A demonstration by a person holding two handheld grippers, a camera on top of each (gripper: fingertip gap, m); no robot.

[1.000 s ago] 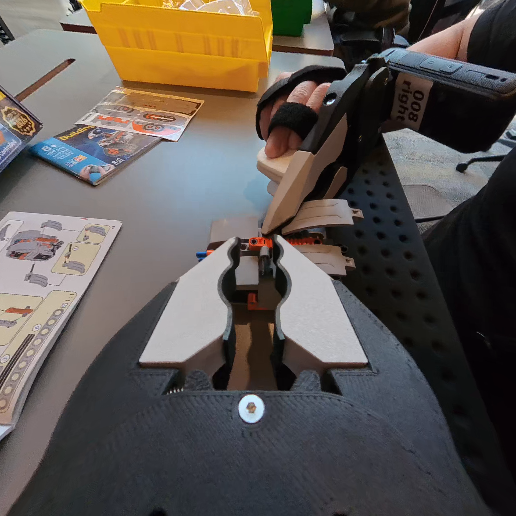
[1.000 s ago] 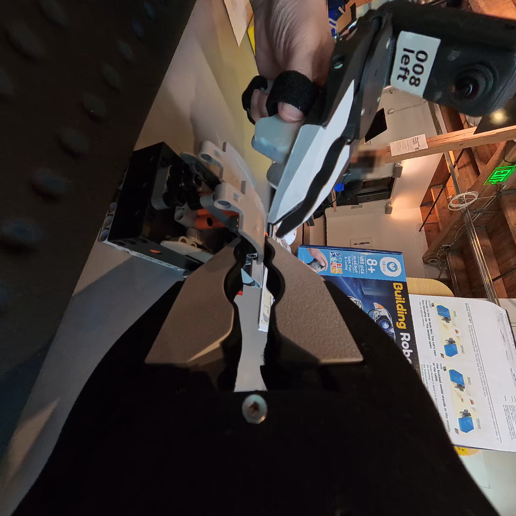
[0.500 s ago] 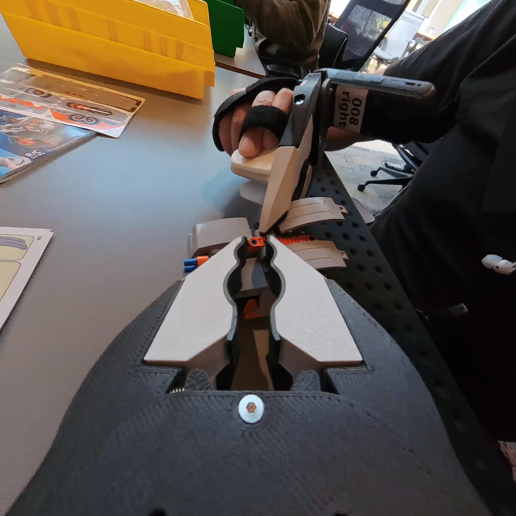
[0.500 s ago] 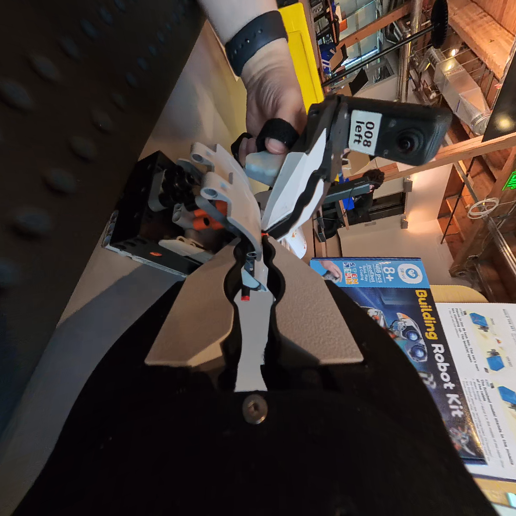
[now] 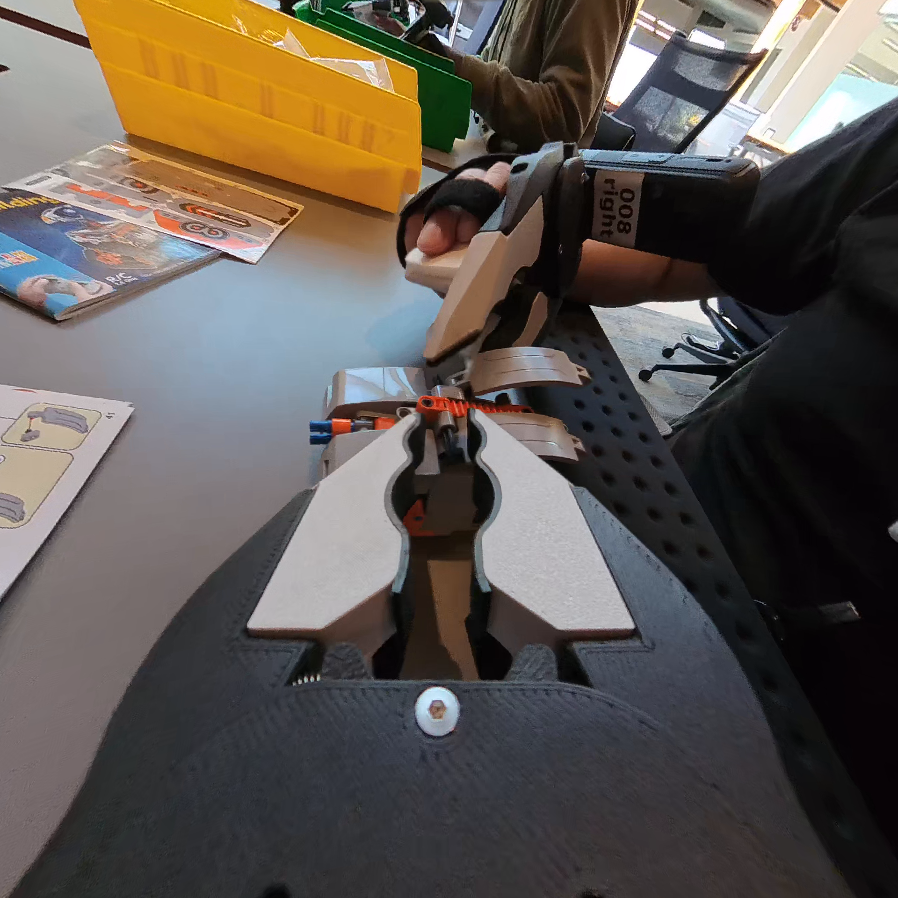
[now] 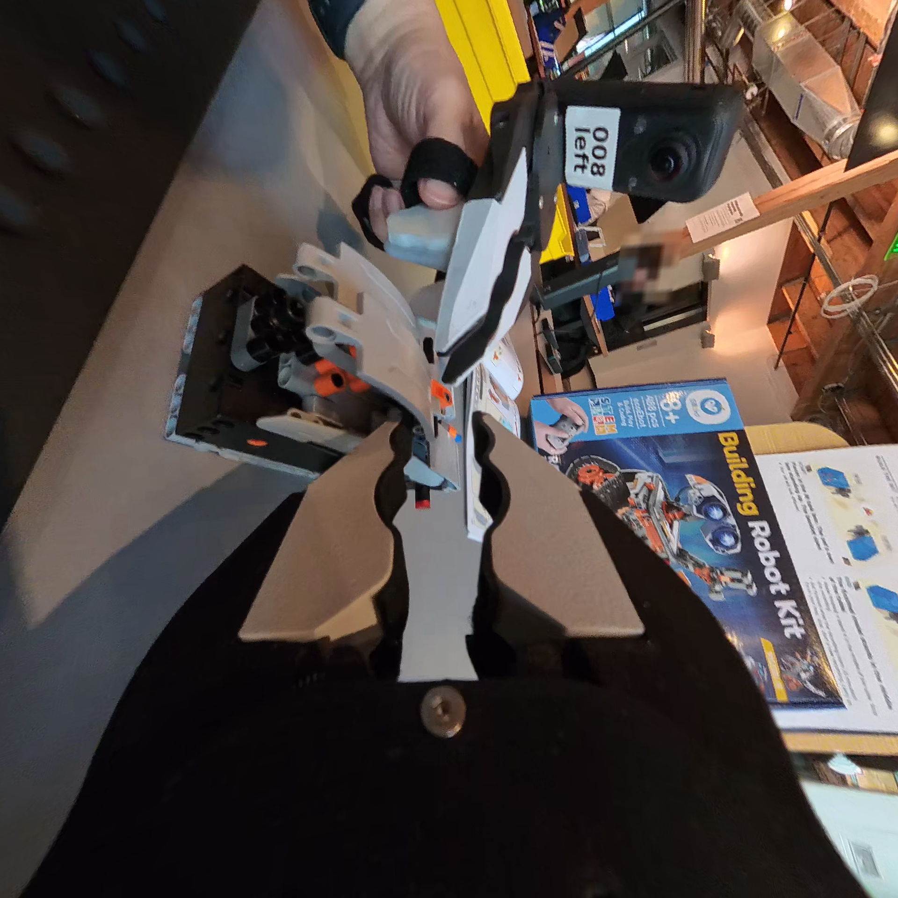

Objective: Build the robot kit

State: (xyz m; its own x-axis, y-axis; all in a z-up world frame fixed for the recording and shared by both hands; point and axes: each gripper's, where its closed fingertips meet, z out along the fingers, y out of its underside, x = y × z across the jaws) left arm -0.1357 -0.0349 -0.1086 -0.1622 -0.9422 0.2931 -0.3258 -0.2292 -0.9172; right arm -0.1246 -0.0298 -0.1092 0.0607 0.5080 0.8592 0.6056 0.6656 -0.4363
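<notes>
My left gripper [image 5: 444, 427] pinches the grey-and-orange brick model [image 5: 388, 418] on the tabletop [image 5: 243, 340], while my right gripper [image 6: 437, 427] sits slightly parted around its curved panel.

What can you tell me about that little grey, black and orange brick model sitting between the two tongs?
The brick model is a half-built plastic toy resting on the grey table, beside a perforated black strip. It has curved grey panels, an orange toothed beam, blue and orange pins, and a black boxy base. The left tongs are shut on a small grey upright part of it; the right tongs straddle its panel edge.
</notes>
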